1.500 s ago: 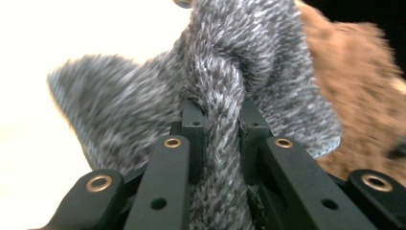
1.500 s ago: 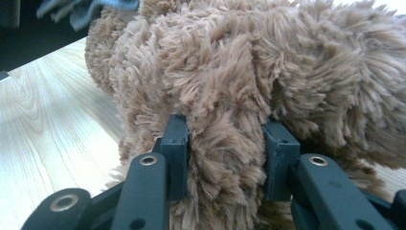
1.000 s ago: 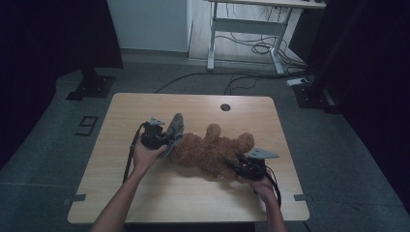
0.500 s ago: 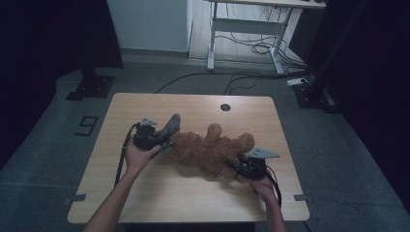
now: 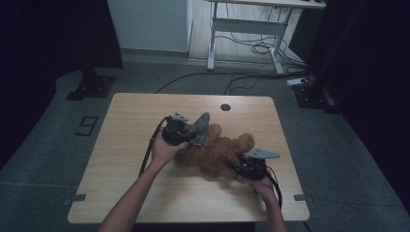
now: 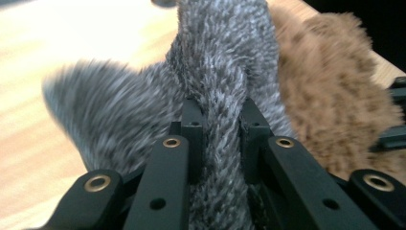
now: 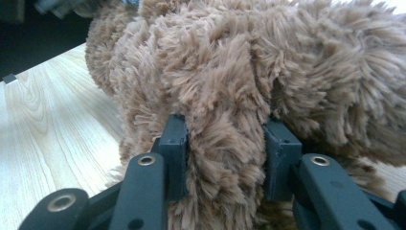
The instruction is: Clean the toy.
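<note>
A brown plush teddy bear [image 5: 217, 153] lies in the middle of the wooden table [image 5: 125, 159]. A grey fuzzy piece [image 5: 201, 124] stands up at its left end, against the brown fur. My left gripper [image 5: 192, 135] is shut on that grey piece; in the left gripper view the grey pile [image 6: 220, 72] is pinched between the two black jaws of my left gripper [image 6: 221, 139], with the bear [image 6: 335, 96] just to the right. My right gripper [image 5: 238, 166] is shut on a limb of the bear at its near right end; in the right gripper view my right gripper [image 7: 225, 143] has a fold of the bear's brown fur [image 7: 230, 62] squeezed between its jaws.
A round cable hole [image 5: 225, 107] sits near the table's far edge. Bare wood lies to the left and in front of the bear. On the floor are a marking like a 9 [image 5: 87, 125], a white desk frame [image 5: 241, 34] with cables, and dark stand bases [image 5: 94, 87].
My left hand has moved to the right and slightly up, carrying the grey piece closer over the bear. The right hand and its grip have stayed in place.
</note>
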{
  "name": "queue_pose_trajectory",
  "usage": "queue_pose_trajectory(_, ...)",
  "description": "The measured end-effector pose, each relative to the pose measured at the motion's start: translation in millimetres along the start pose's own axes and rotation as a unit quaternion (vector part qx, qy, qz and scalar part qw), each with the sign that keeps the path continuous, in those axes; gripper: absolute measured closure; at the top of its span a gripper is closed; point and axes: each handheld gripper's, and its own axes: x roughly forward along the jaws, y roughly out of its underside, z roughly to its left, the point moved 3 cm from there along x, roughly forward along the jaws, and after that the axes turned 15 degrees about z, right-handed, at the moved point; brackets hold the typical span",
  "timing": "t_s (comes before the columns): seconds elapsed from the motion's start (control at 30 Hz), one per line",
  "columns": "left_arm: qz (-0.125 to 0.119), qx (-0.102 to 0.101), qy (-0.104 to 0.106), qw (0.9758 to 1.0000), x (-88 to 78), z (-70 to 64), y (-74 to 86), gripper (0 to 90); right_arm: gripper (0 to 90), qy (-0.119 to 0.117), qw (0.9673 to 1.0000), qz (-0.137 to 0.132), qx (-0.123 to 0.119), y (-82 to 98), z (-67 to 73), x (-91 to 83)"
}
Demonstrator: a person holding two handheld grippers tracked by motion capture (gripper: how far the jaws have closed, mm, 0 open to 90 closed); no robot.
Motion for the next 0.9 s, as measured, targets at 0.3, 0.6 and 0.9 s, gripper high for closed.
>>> queue_pose_trajectory(0.3, -0.012, 0.007, -0.010, 0.9999, 0.9, -1.6, 19.8, 78.0, 35.2, 0.009, 0.9999, 0.003, 0.010, -1.4, 1.4, -3.6)
queue_pose_trajectory(0.6, -0.037, -0.003, 0.026, 0.9990, -4.3, -0.5, 46.9, 78.3, 14.1, 0.003, 0.9991, 0.023, 0.034, -4.0, 1.5, 1.0)
queue_pose_trajectory(0.9, -0.048, -0.001, 0.043, 0.9979, -12.4, -2.7, 73.2, 78.2, 36.8, -0.004, 0.9989, 0.047, -0.007, 0.9, 14.4, 14.5)
